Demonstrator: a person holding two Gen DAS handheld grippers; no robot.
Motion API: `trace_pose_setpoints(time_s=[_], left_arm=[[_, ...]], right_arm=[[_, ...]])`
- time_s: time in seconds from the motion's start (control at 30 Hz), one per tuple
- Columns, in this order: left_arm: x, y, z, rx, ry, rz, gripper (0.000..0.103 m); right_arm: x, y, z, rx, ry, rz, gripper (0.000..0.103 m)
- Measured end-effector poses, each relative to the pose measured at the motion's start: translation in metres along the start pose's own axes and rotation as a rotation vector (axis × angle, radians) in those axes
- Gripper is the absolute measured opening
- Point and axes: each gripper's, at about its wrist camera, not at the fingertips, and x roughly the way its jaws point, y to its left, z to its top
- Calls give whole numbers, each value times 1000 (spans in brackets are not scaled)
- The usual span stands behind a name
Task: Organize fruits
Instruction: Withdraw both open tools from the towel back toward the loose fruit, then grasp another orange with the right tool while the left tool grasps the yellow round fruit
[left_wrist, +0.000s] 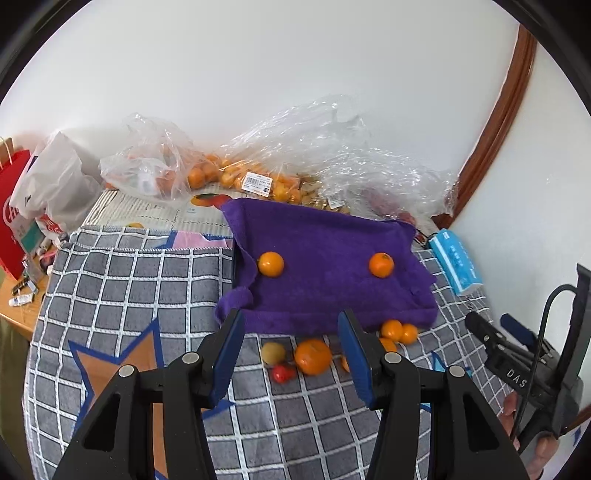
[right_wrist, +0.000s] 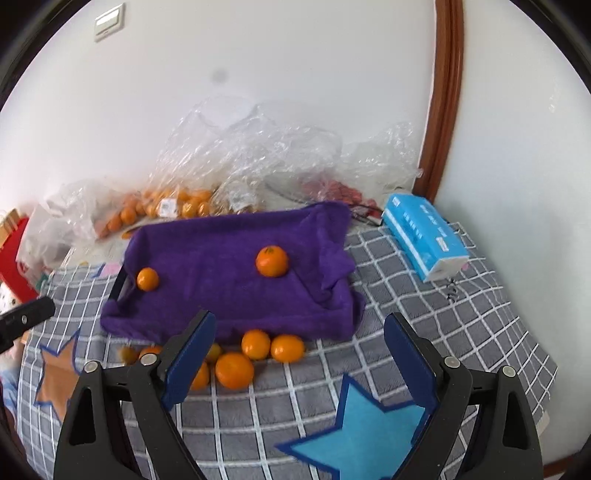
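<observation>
A purple towel (left_wrist: 332, 266) (right_wrist: 229, 266) is draped over a tray on the checked cloth. Two oranges rest on it, one at the left (left_wrist: 270, 264) (right_wrist: 147, 279) and one at the right (left_wrist: 381, 264) (right_wrist: 272, 261). Loose fruit lies in front of the tray: a big orange (left_wrist: 313, 356) (right_wrist: 234, 370), smaller oranges (left_wrist: 391, 329) (right_wrist: 255, 344), a yellowish fruit (left_wrist: 273, 352) and a small red one (left_wrist: 282, 373). My left gripper (left_wrist: 291, 317) hangs above this pile, open and holding nothing. My right gripper (right_wrist: 300, 317) stands wide open and holds nothing, near the tray's front edge.
Clear plastic bags of oranges (left_wrist: 229, 173) (right_wrist: 173, 203) lie along the wall behind the tray. A blue tissue pack (left_wrist: 456, 260) (right_wrist: 424, 236) sits to the right. A red paper bag (left_wrist: 11, 206) and a white bag (left_wrist: 55, 177) stand at the far left. The grey checked cloth (left_wrist: 129, 288) (right_wrist: 424, 306) covers the table.
</observation>
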Motion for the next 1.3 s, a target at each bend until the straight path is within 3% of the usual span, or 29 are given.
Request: trace_pose_setpoints(time_s=[0.23, 0.6, 0.8, 0.93, 1.3], left_arm=[[-10, 0, -18, 23, -31, 26, 50], [-1, 22, -45, -10, -24, 61, 50], [14, 36, -62, -33, 14, 72, 50], [26, 41, -69, -43, 49, 67, 50], [49, 60, -81, -57, 80, 93, 49]], right_arm=[[-8, -10, -19, 33, -35, 67, 91], [-8, -12, -45, 16, -77, 100, 89], [8, -16, -62, 5, -58, 79, 76], [21, -19, -70, 16, 4, 126, 63], [59, -25, -71, 44, 50, 152, 46]])
